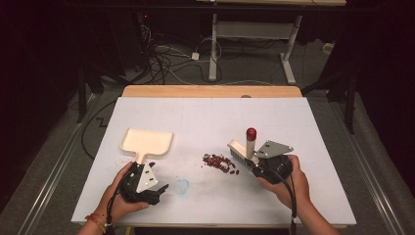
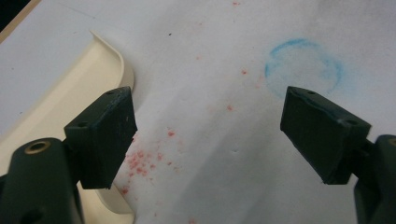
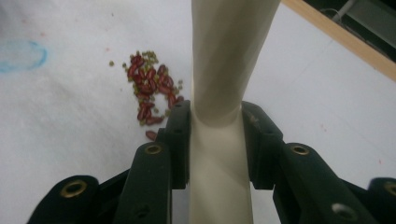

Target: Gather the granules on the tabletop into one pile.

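Right gripper (image 1: 254,161) clamped on the cream brush (image 1: 243,148) handle, held upright beside the red beans (image 1: 219,162), left gripper (image 1: 147,182) low over the table (image 1: 293,127), jaws wide apart, just beside the dustpan (image 1: 146,142) handle.

Cream dustpan (image 1: 146,142) is lying on the white desk (image 1: 205,117); dark red beans (image 1: 220,162) are showing beside a cream, red-capped brush (image 1: 247,147); faint blue ring (image 1: 182,186).
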Demonstrator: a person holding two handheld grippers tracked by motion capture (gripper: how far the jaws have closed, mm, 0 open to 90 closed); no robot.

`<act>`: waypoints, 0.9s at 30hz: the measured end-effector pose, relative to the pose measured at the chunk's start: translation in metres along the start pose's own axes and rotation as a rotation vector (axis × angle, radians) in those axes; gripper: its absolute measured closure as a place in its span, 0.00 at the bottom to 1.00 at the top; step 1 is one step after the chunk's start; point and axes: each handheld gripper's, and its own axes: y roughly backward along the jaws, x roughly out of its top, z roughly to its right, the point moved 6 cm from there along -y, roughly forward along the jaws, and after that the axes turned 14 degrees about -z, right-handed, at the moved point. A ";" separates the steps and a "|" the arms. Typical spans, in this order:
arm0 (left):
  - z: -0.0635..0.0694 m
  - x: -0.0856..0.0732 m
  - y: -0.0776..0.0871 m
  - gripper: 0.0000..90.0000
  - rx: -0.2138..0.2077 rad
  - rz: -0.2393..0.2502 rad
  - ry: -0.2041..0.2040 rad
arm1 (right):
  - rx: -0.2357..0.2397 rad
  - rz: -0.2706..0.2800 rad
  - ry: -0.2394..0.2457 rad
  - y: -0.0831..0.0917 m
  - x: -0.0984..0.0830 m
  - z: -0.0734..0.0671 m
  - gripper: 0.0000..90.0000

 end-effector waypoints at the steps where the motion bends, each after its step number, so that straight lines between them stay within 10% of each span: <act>1: 0.000 0.000 0.000 0.20 0.000 0.000 0.000 | -0.005 -0.015 0.004 -0.003 -0.003 -0.001 0.75; 18: 0.000 0.000 -0.002 0.20 0.002 -0.013 -0.002 | 0.000 0.021 0.015 -0.027 0.030 -0.036 0.75; 27: 0.000 -0.001 -0.001 0.20 0.002 -0.012 0.004 | -0.001 0.059 0.017 -0.006 0.021 -0.019 0.75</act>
